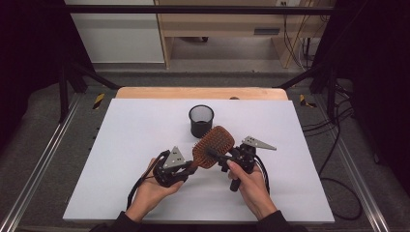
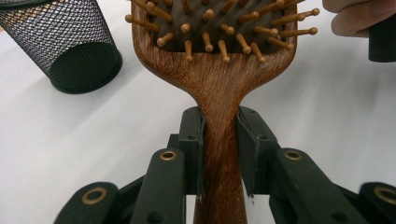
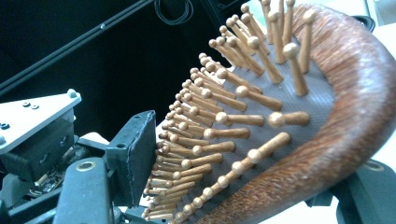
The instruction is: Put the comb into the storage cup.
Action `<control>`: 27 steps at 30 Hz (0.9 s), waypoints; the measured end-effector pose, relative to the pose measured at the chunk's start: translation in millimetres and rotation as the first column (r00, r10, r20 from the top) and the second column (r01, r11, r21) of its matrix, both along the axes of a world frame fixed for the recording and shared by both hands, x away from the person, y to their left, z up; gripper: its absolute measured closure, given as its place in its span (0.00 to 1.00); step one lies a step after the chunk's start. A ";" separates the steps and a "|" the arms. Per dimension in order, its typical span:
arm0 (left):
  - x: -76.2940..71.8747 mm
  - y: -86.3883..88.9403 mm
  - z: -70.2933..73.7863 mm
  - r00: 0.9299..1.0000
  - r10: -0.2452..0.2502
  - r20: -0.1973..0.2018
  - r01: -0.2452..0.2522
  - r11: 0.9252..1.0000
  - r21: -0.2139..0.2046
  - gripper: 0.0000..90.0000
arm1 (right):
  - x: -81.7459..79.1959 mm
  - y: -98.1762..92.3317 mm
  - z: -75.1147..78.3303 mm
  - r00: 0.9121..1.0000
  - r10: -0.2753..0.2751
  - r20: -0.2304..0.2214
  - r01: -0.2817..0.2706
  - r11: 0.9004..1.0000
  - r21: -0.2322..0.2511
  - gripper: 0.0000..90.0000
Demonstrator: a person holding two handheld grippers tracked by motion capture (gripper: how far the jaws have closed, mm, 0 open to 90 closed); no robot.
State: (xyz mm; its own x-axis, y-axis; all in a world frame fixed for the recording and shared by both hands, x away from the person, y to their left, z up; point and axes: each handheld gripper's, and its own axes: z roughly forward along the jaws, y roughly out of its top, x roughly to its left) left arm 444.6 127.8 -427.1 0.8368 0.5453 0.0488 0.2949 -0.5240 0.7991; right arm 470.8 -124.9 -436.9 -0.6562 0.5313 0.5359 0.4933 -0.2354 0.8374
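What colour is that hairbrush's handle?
Reddish-brown wood grain, clearest in the left gripper view: hairbrush handle.

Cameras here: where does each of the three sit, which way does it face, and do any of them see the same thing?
High view: above the person's side, looking forward and down on the table; forearms, hands, left gripper and right gripper show.
Left gripper view: rides the left gripper, looking along its jaws clamped on the hairbrush handle; the other hand's fingers show.
Right gripper view: rides the right gripper, facing the brush's pins.
Shared: all see the hairbrush; high and left views share the mesh cup.
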 end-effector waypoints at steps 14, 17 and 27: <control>0.5 7.7 5.9 1.000 0.023 0.013 -0.022 0.999 -0.031 0.81 | 2.7 9.1 7.8 1.000 -0.002 -0.005 0.002 0.999 0.043 0.40; 0.3 8.9 7.3 1.000 0.023 0.020 -0.022 0.999 -0.035 0.81 | 3.6 9.6 10.4 1.000 0.004 -0.006 -0.004 0.999 0.043 0.39; -0.3 9.9 10.5 0.999 0.025 0.032 -0.024 0.999 -0.045 0.81 | 9.3 7.9 21.2 1.000 0.005 0.004 -0.005 0.999 0.051 0.37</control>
